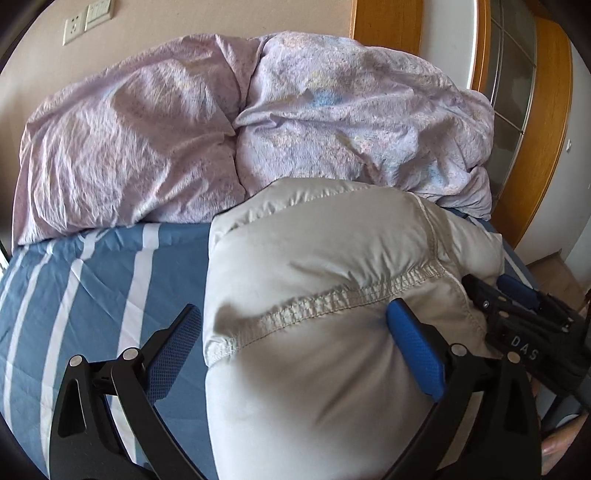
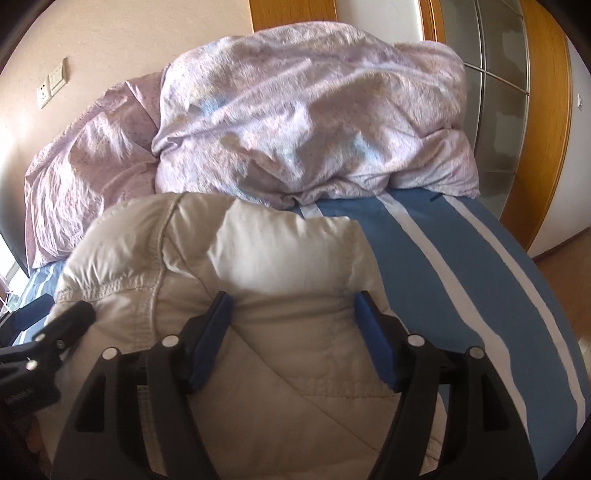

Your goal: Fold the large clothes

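Note:
A puffy off-white padded garment [image 1: 317,280] lies bunched on the blue striped bed sheet [image 1: 92,273]; it also fills the right wrist view [image 2: 258,266]. My left gripper [image 1: 295,325] is open, its left finger over the sheet and its right finger pressing on the garment. My right gripper [image 2: 293,325] is open over the garment, its blue pads [image 2: 214,332] resting on the fabric. The right gripper [image 1: 517,314] also shows at the right edge of the left wrist view.
A crumpled lilac duvet [image 1: 258,122] is piled at the far end of the bed, also in the right wrist view [image 2: 295,122]. Behind it are a beige wall with sockets [image 1: 85,22] and a wooden-framed glass door [image 1: 517,110]. Bed edge and floor at the right [image 2: 561,280].

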